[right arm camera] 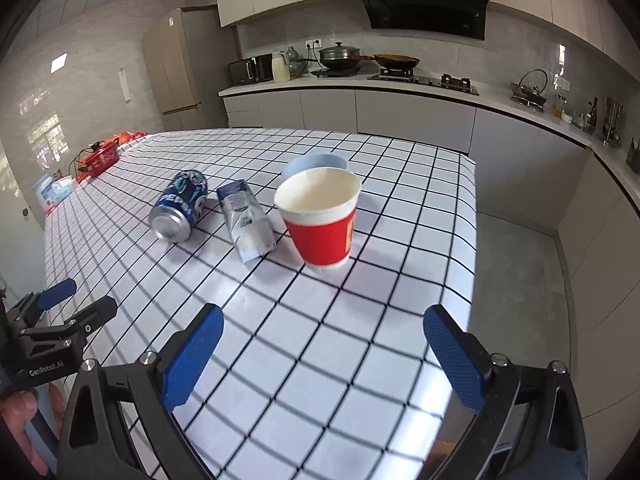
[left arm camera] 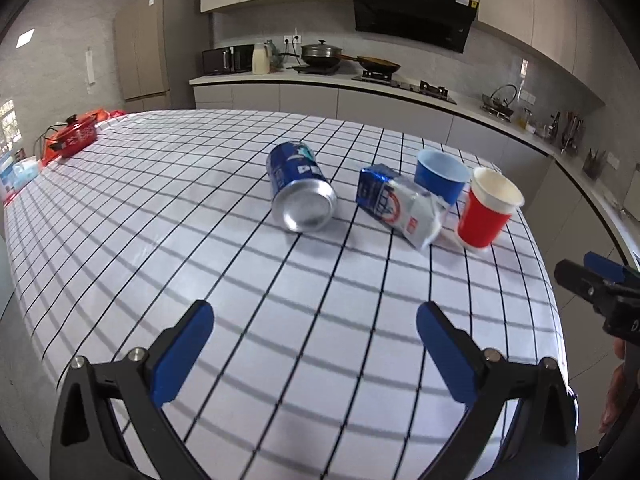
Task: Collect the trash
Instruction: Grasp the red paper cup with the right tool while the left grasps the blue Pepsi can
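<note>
I am looking over a checked tablecloth (right arm camera: 320,360) with nothing lying between my grippers and the trash. The left gripper (left arm camera: 314,354) and right gripper (right arm camera: 322,354) are both hanging spread wide, gripping nothing. A red paper cup (right arm camera: 322,226) is standing upright at centre frame, showing a bare white inside (a blue cup (right arm camera: 316,162) is peeking out behind it). Left of it a crumpled carton (right arm camera: 246,220) and a dented blue can (right arm camera: 180,206) are lying on their sides. A red pot (left arm camera: 74,136) is sitting upper left.
</note>
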`<state>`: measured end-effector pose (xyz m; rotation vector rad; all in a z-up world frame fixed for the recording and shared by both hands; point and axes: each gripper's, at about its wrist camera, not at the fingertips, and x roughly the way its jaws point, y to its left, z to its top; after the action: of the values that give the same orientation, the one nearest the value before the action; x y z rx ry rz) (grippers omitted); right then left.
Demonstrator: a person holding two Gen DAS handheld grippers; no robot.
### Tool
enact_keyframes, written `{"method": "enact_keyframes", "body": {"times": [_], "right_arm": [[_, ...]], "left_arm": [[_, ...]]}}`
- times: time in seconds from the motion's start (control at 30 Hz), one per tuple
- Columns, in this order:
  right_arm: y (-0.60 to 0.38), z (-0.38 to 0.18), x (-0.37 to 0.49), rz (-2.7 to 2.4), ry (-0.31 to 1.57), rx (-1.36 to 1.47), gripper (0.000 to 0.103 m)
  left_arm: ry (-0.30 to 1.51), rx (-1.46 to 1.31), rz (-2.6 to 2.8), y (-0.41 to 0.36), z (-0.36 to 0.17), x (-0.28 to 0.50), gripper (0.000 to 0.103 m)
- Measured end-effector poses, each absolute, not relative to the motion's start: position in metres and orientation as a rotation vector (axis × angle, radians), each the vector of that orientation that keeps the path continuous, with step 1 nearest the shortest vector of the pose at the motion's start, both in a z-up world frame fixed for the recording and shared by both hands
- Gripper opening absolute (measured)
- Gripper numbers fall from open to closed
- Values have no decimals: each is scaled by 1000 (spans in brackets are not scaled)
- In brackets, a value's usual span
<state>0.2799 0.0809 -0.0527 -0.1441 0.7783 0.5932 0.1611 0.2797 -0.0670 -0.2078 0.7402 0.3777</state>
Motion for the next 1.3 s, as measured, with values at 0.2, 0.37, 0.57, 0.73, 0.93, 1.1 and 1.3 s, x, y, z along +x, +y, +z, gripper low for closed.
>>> {"method": "enact_keyframes", "body": {"times": [0.2,0.37,0.57,0.73,0.93,1.1,1.3], "right_arm": [[107,-71,309,575,821,-156,95],[122,-85,332,564,846,-151,90],[134,-97,362,537,857,-138,89],[146,-104,372,533,863,-141,89],[158,-109,381,552,886,-132,64],[170,-109,380,578,893,-121,63],[192,-109,374,621,895,-122,63]], "left_arm": [[759,-204,340,294,-73,196,102],[759,-216,326,309,-76,221,102],[765,-233,311,324,-79,251,102],[775,-242,303,332,-83,268,100],[800,-247,298,343,-89,276,91],[824,-227,277,353,-95,277,72],[809,-221,293,366,-93,263,69]]}}
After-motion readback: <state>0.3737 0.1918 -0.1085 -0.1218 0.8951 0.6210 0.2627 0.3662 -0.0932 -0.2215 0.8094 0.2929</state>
